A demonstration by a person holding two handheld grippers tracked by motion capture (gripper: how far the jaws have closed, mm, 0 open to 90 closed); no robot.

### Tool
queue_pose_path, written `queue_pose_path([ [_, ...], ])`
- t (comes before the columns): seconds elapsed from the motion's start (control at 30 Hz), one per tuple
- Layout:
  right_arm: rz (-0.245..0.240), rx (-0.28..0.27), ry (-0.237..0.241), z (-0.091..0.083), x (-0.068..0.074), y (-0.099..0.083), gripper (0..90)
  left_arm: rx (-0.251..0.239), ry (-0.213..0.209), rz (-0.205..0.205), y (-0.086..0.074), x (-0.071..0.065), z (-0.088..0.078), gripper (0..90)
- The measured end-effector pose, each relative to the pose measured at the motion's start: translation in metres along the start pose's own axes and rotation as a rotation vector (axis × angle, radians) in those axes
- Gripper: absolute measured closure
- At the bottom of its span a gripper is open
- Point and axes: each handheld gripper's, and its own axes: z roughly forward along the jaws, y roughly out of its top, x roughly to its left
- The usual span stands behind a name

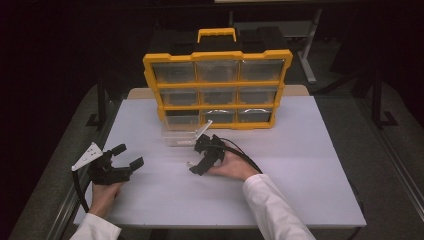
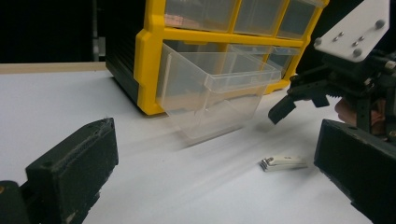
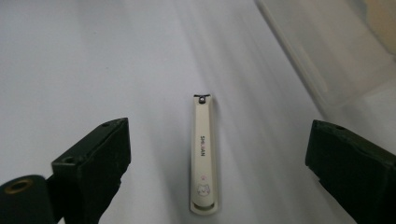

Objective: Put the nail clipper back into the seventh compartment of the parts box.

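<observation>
White nail clipper [image 3: 204,156] lying flat on the table, closed, its cutting end pointing away from my right gripper [image 3: 215,158] and a small printed figure near its other end. It sits between my spread jaws, touching neither. Clear plastic drawer [image 2: 219,95], pulled out of the bottom left slot of the yellow organizer [image 1: 218,87], tilted forward, just beyond the clipper.

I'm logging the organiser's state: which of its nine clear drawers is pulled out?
The bottom-left drawer of the yellow organiser: it juts forward over the table, while the other eight sit flush in the frame.
</observation>
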Motion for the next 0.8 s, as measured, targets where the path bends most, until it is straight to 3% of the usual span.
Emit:
queue_pose_path([
  [0.37, -0.006, 0.053, 0.026, 0.012, 0.002, 0.004, 15.3, -0.004, 0.002, -0.007, 0.000, 0.000, 0.000, 0.0],
  [0.53, -0.016, 0.058, 0.028, 0.013, 0.003, 0.006, 27.2, -0.001, 0.001, -0.007, 0.000, 0.001, 0.000, 0.0],
  [0.6, -0.019, 0.057, 0.037, 0.014, 0.002, 0.006, 36.8, -0.001, 0.002, -0.008, 0.000, 0.001, 0.000, 0.0],
  [0.7, -0.017, 0.058, 0.043, 0.014, 0.002, 0.006, 40.8, -0.003, 0.001, -0.010, 0.000, 0.001, -0.001, 0.0],
  [0.73, -0.015, 0.072, 0.036, 0.016, 0.002, 0.007, 49.3, -0.002, 0.000, -0.011, 0.000, 0.001, 0.000, 0.0],
  [0.8, -0.029, 0.074, 0.026, 0.016, 0.003, 0.008, 54.0, -0.006, 0.000, -0.013, 0.000, 0.001, -0.001, 0.0],
])
